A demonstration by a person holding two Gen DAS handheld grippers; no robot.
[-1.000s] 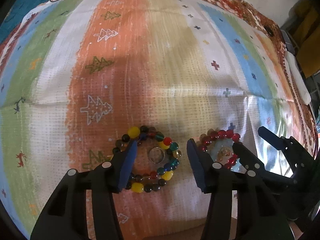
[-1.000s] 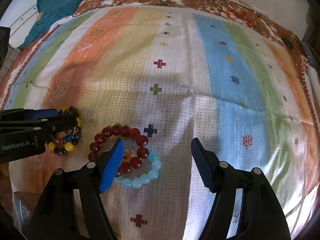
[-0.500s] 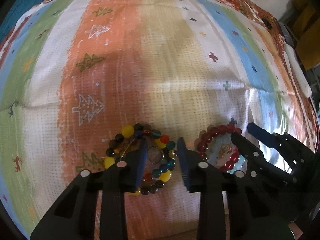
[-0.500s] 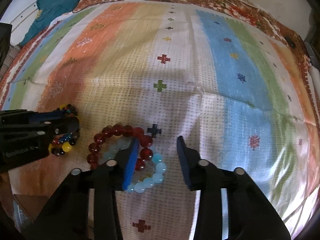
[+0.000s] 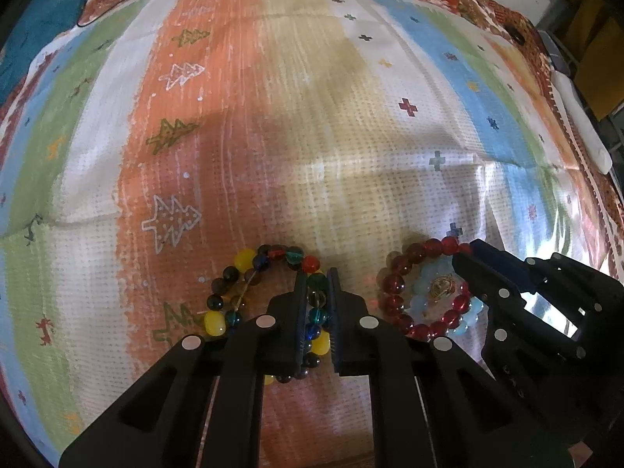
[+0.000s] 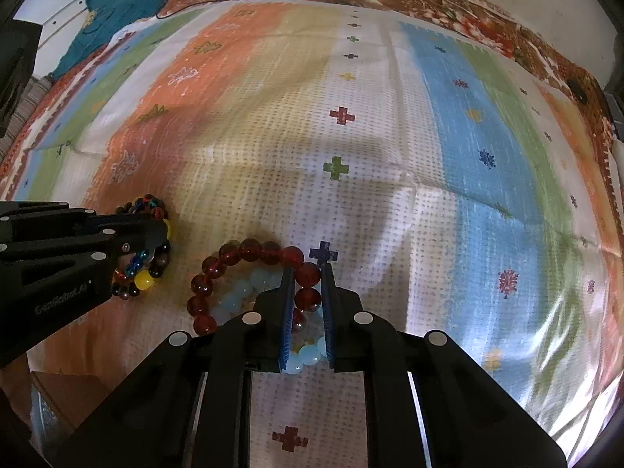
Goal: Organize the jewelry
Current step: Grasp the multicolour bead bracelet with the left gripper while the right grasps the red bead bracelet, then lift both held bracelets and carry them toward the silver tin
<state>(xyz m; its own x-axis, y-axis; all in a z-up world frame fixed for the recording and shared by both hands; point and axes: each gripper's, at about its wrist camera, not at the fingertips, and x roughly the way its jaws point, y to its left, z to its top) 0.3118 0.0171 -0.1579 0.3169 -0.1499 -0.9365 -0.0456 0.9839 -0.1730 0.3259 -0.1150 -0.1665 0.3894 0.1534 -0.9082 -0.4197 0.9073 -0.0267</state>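
Striped bedspread (image 5: 296, 124) spread wide, banded in orange, cream, white, blue and green, printed with little trees and crosses, creased across the middle. Teal cloth (image 6: 121, 4) bunched at the far left edge. White bar-shaped object (image 5: 581, 124) lying along the right border.

Left gripper (image 5: 316, 277) pointing steeply down over the orange band, jaws just drawn together and clenched on the right side of the multicoloured bead bracelet (image 5: 245, 261); green, brown and blue beads pinched between the pads, the rest of the loop resting on the cloth to the left. Right gripper (image 6: 306, 273) close beside it, likewise just closed, gripping the red bead bracelet (image 6: 249, 251) at its right side, a dark red bead squeezed between the blue pads. Pale blue bead bracelet (image 6: 234, 300) nested inside the red loop, a few of its beads also lying between the jaws lower down. Small gold trinket (image 5: 440, 286) sitting in the centre of both rings; exact kind not clear.
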